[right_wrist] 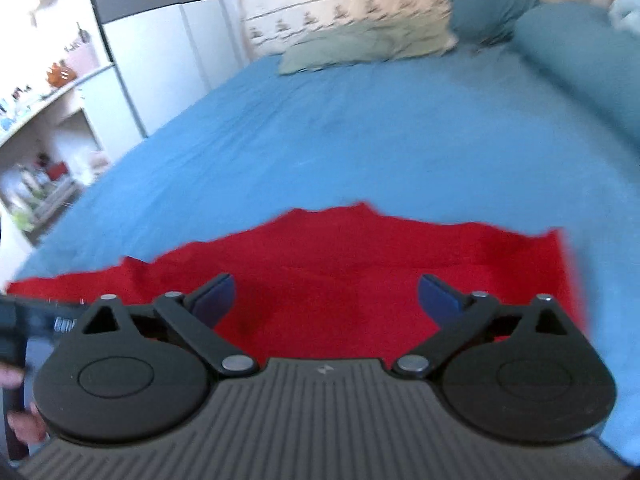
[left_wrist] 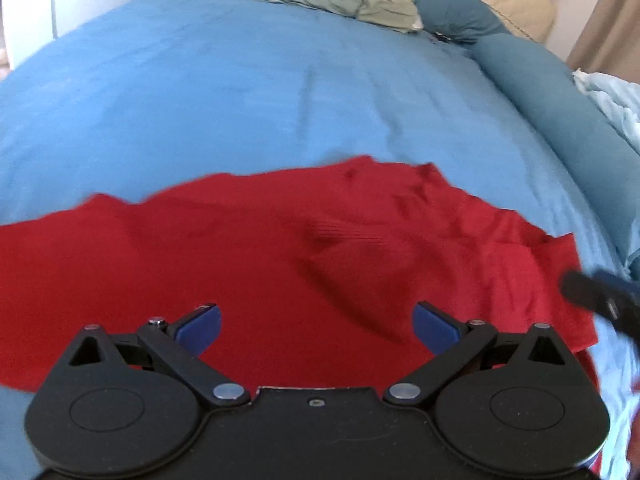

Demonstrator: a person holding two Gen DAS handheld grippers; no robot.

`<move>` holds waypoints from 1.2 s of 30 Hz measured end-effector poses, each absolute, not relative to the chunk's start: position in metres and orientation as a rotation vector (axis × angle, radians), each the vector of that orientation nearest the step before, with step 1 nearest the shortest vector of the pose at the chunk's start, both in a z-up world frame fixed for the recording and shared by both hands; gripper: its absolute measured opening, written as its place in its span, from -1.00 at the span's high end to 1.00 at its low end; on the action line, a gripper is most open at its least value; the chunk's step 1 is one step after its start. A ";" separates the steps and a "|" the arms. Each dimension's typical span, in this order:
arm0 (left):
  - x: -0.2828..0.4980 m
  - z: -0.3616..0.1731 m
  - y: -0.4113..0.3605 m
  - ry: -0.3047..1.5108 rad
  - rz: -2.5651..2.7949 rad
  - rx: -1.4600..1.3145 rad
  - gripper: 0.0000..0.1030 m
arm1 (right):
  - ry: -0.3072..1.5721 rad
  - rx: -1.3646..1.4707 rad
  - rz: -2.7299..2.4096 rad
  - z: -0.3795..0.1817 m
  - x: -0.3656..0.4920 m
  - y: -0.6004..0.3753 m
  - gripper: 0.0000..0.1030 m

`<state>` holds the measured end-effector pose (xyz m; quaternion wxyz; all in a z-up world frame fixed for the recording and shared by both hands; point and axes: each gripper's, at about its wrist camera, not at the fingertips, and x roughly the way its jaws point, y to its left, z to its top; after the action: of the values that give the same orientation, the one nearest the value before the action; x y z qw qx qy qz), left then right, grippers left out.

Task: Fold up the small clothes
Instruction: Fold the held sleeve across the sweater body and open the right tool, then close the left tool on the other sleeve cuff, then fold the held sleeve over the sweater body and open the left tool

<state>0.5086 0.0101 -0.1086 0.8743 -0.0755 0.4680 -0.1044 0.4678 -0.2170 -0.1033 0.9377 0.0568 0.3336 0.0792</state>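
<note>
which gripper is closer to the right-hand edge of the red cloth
Right. The right gripper hangs open over the red cloth near its right-hand edge. The left gripper, also open, is over the cloth's middle, farther from that edge.

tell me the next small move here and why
Probably lower both grippers onto the near edge of the red garment and close. The left gripper and right gripper are both open, empty and above the cloth, which lies spread on the blue sheet, not yet folded.
</note>
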 end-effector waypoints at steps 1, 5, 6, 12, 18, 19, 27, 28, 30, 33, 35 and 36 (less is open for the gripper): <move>0.513 -0.112 0.001 0.971 -0.213 -0.163 -0.99 | 0.688 0.113 0.147 -0.104 0.462 -0.224 -1.00; 0.531 -0.134 -0.020 0.978 -0.148 -0.151 -0.58 | 0.719 0.160 0.086 -0.115 0.440 -0.253 -1.00; 0.534 -0.139 -0.021 0.985 -0.117 -0.139 -0.52 | 0.726 0.173 0.070 -0.118 0.436 -0.260 -1.00; 0.513 -0.135 -0.005 0.944 -0.061 -0.122 -0.18 | 0.762 0.263 -0.013 -0.133 0.422 -0.290 -1.00; 0.513 -0.138 -0.013 0.940 -0.128 -0.126 -0.18 | 0.791 0.257 -0.088 -0.142 0.414 -0.307 -1.00; 0.515 -0.137 -0.016 0.935 -0.134 -0.135 -0.14 | 0.799 0.245 -0.101 -0.145 0.414 -0.309 -1.00; 0.525 -0.109 -0.009 0.836 -0.086 -0.157 0.89 | 0.860 0.045 -0.150 -0.177 0.432 -0.306 -1.00; 0.521 -0.099 -0.002 0.799 -0.061 -0.142 0.89 | 0.850 0.011 -0.152 -0.179 0.435 -0.303 -1.00; 0.514 -0.088 0.014 0.752 -0.004 -0.112 0.89 | 0.833 -0.045 -0.148 -0.182 0.442 -0.298 -1.00; 0.510 -0.089 0.039 0.754 0.028 -0.130 0.89 | 0.822 -0.083 -0.150 -0.184 0.452 -0.293 -1.00; 0.510 -0.098 0.045 0.777 0.035 -0.115 0.89 | 0.818 -0.096 -0.184 -0.185 0.457 -0.296 -1.00; 0.509 -0.103 0.047 0.781 0.040 -0.106 0.89 | 0.821 -0.103 -0.205 -0.185 0.458 -0.298 -1.00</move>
<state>0.5088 0.0466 -0.1025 0.9232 -0.0516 0.3803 0.0195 0.4581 -0.2981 -0.1854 0.9106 -0.0498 0.3981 -0.0995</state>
